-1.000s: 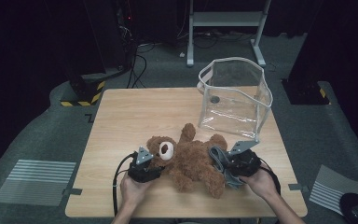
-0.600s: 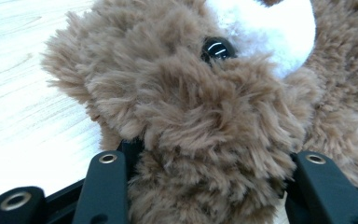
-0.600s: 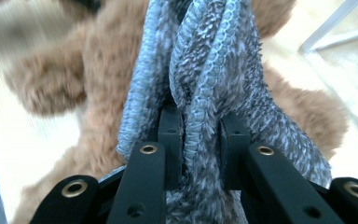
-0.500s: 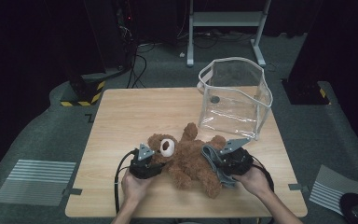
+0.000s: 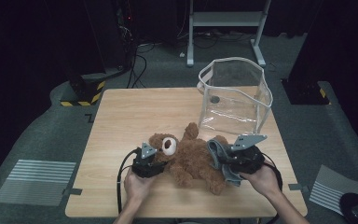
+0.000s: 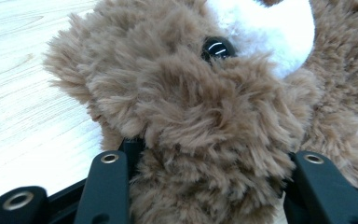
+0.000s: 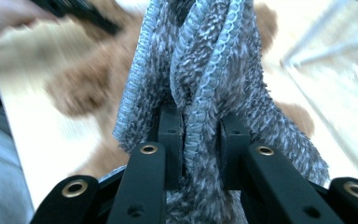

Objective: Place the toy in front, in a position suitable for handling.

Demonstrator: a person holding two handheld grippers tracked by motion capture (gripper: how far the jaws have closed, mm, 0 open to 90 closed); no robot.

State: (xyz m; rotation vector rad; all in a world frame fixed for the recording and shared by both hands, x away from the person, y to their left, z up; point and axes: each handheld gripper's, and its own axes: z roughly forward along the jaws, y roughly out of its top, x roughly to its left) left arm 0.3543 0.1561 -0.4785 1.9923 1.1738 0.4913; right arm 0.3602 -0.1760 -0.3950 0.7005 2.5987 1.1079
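- Light wooden tabletop (image 5: 135, 116), rectangular, set on grey carpeted floor (image 5: 42, 135).
- Dark, unlit surroundings beyond.
- White metal stand (image 5: 223, 21) behind.
- Black-and-yellow hazard-striped base (image 5: 81, 98) at far left.
- White striped floor markings (image 5: 32, 182) on both sides.

Black grippers — left gripper (image 5: 154, 161), right gripper (image 5: 228, 163) — with brass-ringed screw holes, grey three-cornered top plates, trailing black cables.

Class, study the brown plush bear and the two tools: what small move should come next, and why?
Probably lift the brown plush bear toward the clear plastic bag. The left tool clamps the bear's head, the right tool pinches the grey knitted cloth on the bear, and the bag stands open just behind.
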